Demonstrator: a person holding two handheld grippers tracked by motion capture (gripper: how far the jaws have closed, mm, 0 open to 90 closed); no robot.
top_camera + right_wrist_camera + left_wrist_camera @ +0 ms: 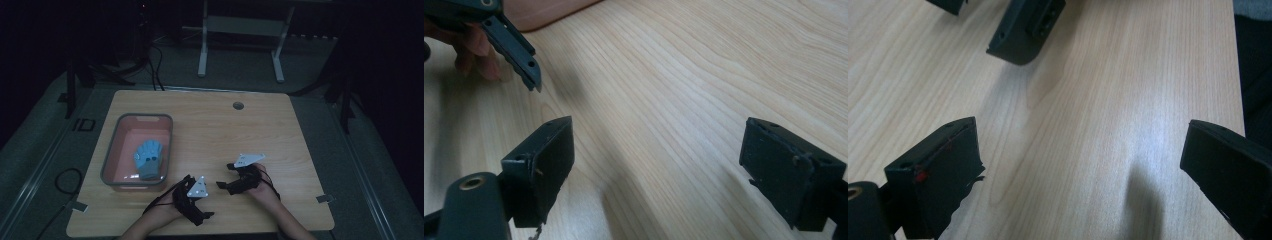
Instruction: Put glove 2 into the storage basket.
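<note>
Both pairs of jaws are standing wide apart with nothing but bare wood between them: in the left gripper view the left gripper (1080, 165) is hanging released just above the pale wooden table (1098, 100), and in the right gripper view the right gripper (656, 167) is doing the same, its two black pads gaping over the grain. Each camera is also catching the other tool farther off, a dark jaw end of the right gripper near the top edge of the left gripper view, and a ribbed jaw of the left gripper with fingertips (471, 55) behind it at the upper left of the right gripper view. In the high view the two grippers are sitting near the table's near edge, just beside each other around its middle, the left gripper (200, 192) pointing across toward the right gripper (225, 182), each gripped by a hand coming in from the bottom. The nearest thing to them is lying well apart from the jaws: a blue glove (149, 159), fingers spread toward the far edge, is resting inside a pink tub (111, 150) with a grey rim that is standing along the table's left side, its near corner close to the left gripper.
</note>
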